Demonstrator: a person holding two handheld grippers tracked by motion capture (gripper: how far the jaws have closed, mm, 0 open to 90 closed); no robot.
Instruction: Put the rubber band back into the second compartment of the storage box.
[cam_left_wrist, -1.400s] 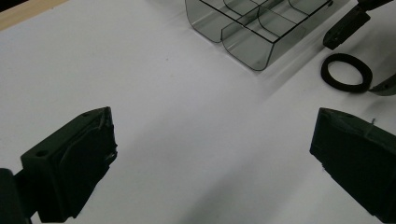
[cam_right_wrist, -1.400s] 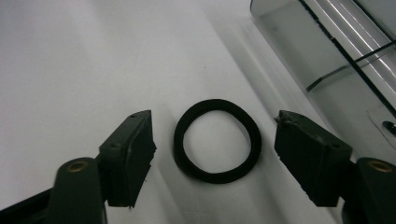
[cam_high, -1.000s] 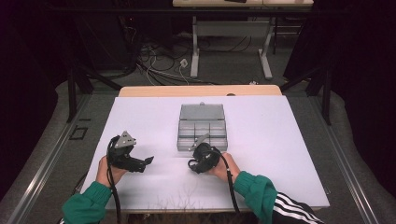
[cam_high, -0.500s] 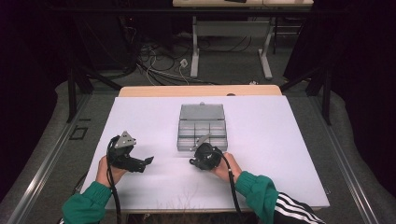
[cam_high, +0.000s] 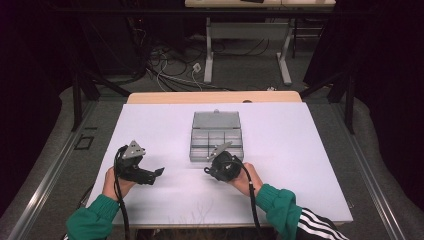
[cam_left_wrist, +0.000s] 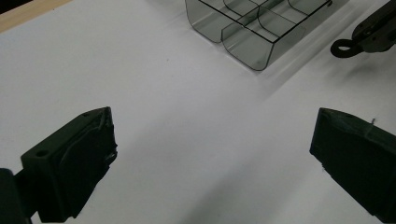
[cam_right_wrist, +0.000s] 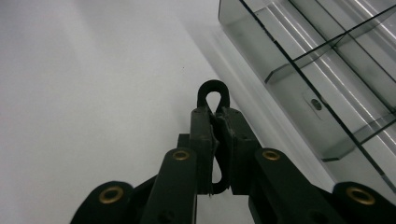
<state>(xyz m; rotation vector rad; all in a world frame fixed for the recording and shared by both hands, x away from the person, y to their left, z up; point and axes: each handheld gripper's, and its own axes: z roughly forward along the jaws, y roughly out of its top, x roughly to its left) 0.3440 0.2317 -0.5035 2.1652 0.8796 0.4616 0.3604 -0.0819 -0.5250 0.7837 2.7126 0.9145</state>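
A small black rubber ring (cam_right_wrist: 213, 91) is pinched flat between the pads of my right gripper (cam_right_wrist: 218, 116), and its loop sticks out past the tips. The jaws have just been closing on it. In the high view the right gripper (cam_high: 207, 170) points left, just in front of the clear grey compartment box (cam_high: 191, 147). The left gripper view shows the ring (cam_left_wrist: 344, 48) hanging above the white sheet. My left gripper (cam_left_wrist: 212, 126) stands wide open with nothing between its pads (cam_left_wrist: 88, 140). It hovers over the table at the left (cam_high: 159, 171).
The compartment box (cam_right_wrist: 252, 42) has its lid folded back toward the far side, and its cells look bare. White sheet (cam_high: 300, 150) covers the table, with a wooden edge at the back. Both forearms wear green sleeves. Beyond the table are cables and desk legs.
The right gripper has edged slightly to the right along the box's front. The left gripper has not moved.
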